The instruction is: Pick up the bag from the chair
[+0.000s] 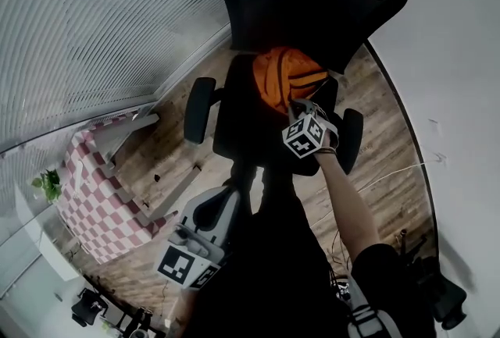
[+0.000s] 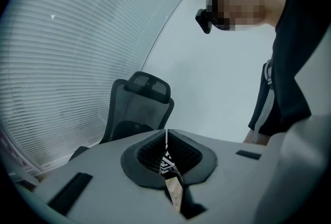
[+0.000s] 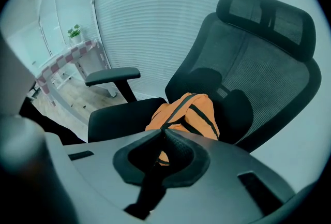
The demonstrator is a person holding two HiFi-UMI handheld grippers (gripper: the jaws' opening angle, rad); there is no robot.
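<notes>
1. The bag (image 1: 285, 79) is orange with black straps. It's slumped on the seat of the black mesh chair (image 1: 242, 126), pushed right up against the backrest. From the right gripper view the bag (image 3: 186, 114) sits dead centre, with the chair (image 3: 269, 73) wrapped around it.
2. My right gripper (image 1: 295, 104) is angled down at the front edge of the bag. In its own view the right gripper (image 3: 163, 131) has its jaws brought together. There's a black strap and a sliver of orange running down between the pads, so I'm fairly sure it's pinching a strap of the bag. The pads hide the exact contact, so take that with a grain of salt.
3. The left gripper (image 1: 223, 200) is low and close to my body, well apart from the chair. In its own view the left gripper (image 2: 166, 132) has its jaws pressed together with nothing in them.
4. Around it all there's a wood floor (image 1: 383, 157), white blinds (image 1: 94, 16) on the left, a red-and-white checkered table (image 1: 94, 196) and a small plant (image 1: 48, 184) beside it.
</notes>
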